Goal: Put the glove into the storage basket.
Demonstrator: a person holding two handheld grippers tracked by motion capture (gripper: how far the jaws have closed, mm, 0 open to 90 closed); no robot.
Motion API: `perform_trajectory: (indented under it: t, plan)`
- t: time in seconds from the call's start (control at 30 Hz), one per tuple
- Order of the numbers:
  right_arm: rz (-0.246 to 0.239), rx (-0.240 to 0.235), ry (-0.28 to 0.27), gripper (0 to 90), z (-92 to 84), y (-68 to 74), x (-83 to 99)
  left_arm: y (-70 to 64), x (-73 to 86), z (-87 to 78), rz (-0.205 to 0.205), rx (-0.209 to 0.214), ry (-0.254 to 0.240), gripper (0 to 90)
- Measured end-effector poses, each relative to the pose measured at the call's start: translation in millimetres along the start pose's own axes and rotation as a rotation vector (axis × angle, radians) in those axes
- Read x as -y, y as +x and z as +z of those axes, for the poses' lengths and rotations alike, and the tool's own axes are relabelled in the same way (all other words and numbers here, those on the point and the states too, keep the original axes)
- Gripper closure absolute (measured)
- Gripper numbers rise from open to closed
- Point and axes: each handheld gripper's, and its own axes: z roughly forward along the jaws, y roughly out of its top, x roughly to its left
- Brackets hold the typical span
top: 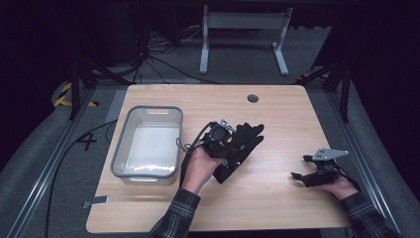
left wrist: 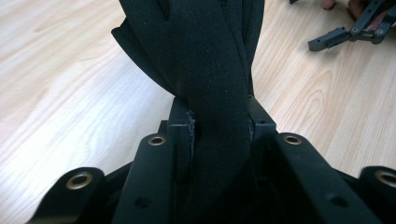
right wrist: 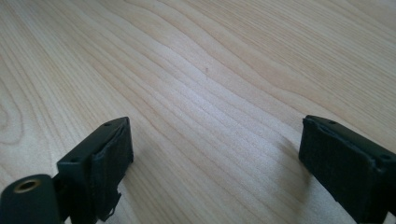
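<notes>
A black glove (top: 246,143) hangs lifted over the middle of the wooden table (top: 277,208), its fingers pointing to the far right. My left gripper (top: 232,145) is shut on the glove. In the left gripper view the cloth of the glove (left wrist: 210,70) is pinched between the two pads of the left gripper (left wrist: 219,116) and fans out beyond them. My right gripper (top: 301,167) lies low at the table's right side, pointing left, open. In the right gripper view its jaws (right wrist: 215,154) stand wide apart over bare wood. The right gripper's jaw tip (left wrist: 345,32) also shows in the left gripper view.
A grey plastic bin (top: 147,108) stands on the left part of the table, with pale contents I cannot make out. A round cable hole (top: 253,98) sits near the far edge. Behind the table are a white frame (top: 242,34) and cables on the floor.
</notes>
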Motion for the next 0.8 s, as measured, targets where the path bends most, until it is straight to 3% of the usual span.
perform_trajectory:
  t: [0.57,0.8]
  plan:
    - [0.001,-0.001,-0.001,10.4,0.0,0.0,0.0,37.2,17.0,-68.4,-0.082,-0.112,-0.067,70.9]
    - [0.002,-0.001,-0.001,10.4,0.0,-0.1,0.0,59.6,36.2,-94.1,-0.154,-0.167,-0.093,70.8]
